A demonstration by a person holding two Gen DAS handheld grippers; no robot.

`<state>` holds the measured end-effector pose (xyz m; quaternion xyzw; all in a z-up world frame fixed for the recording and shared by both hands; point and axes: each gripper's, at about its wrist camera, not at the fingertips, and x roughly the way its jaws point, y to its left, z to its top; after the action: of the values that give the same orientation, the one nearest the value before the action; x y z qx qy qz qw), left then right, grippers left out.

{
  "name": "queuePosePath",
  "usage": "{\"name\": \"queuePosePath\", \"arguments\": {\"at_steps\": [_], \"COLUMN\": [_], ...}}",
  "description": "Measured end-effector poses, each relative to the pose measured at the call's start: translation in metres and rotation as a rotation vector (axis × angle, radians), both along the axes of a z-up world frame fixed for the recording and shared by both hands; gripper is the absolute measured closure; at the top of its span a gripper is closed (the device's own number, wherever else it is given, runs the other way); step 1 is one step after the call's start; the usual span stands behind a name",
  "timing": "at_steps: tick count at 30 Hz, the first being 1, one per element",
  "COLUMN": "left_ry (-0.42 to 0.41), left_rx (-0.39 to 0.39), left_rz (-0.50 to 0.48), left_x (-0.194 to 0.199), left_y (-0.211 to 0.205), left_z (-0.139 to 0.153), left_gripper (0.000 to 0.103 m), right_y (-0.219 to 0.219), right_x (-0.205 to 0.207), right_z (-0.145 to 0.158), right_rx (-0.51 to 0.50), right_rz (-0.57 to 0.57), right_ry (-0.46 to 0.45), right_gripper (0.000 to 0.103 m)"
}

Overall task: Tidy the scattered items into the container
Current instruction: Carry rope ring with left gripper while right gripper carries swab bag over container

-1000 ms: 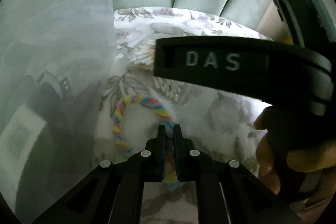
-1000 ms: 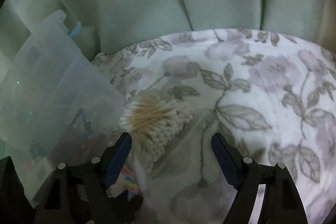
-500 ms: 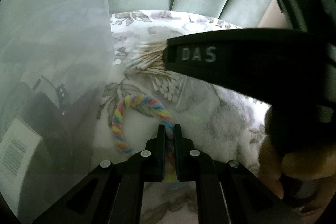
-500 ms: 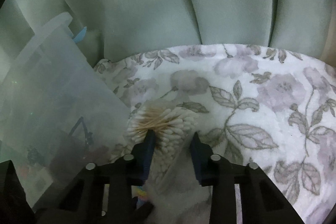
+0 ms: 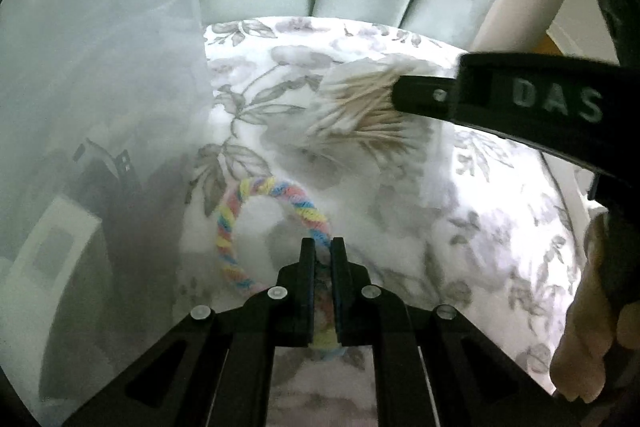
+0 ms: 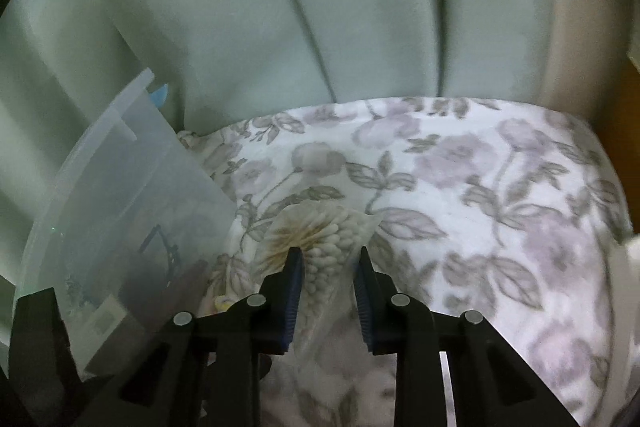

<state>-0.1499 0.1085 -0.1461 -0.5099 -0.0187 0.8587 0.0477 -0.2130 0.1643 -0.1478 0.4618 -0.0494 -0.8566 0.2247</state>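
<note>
Right gripper point(image 6: 327, 267), jaws just closing, clamped on bagged cotton swabs point(image 6: 320, 239) at lower centre; left gripper point(image 5: 320, 259) clamped on rainbow rope ring point(image 5: 256, 223). Lift bag clear, swing lower left over translucent container point(image 6: 120, 187), release inside

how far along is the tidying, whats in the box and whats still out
Done: the translucent container already holds some dark items, too blurred to name. In hand: the right gripper, whose jaws have just been closing, grips the bag of cotton swabs; the left gripper is shut on the rainbow rope ring. Left: both still sit over the floral cloth, outside the container.
</note>
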Motion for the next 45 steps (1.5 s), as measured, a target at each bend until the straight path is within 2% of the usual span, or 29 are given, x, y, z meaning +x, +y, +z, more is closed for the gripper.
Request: {"name": "queuePosePath", "arguments": {"at_steps": [7, 12, 18, 34, 45], "left_ry": [0.015, 0.052, 0.122, 0.274, 0.341], "left_rx": [0.026, 0.039, 0.056, 0.088, 0.111], "left_rz": [-0.043, -0.059, -0.074, -0.049, -0.002], "left_x": [0.019, 0.029, 0.058, 0.113, 0.138], "left_y": [0.011, 0.01, 0.01, -0.025, -0.06], "left_z": [0.028, 0.049, 0.088, 0.159, 0.184], "left_gripper": [0.096, 0.096, 0.096, 0.096, 0.096], "right_y": [0.031, 0.046, 0.052, 0.031, -0.009], "right_x": [0.031, 0.058, 0.092, 0.167, 0.204], "right_z": [0.027, 0.049, 0.082, 0.151, 0.184], "right_rx": [-0.001, -0.002, -0.011, -0.029, -0.034], "right_rz": [-0.077, -0.121, -0.154, -0.131, -0.067], "right_ry": [0.008, 0.023, 0.064, 0.217, 0.299], "right_gripper": [0.076, 0.076, 0.076, 0.076, 0.075]}}
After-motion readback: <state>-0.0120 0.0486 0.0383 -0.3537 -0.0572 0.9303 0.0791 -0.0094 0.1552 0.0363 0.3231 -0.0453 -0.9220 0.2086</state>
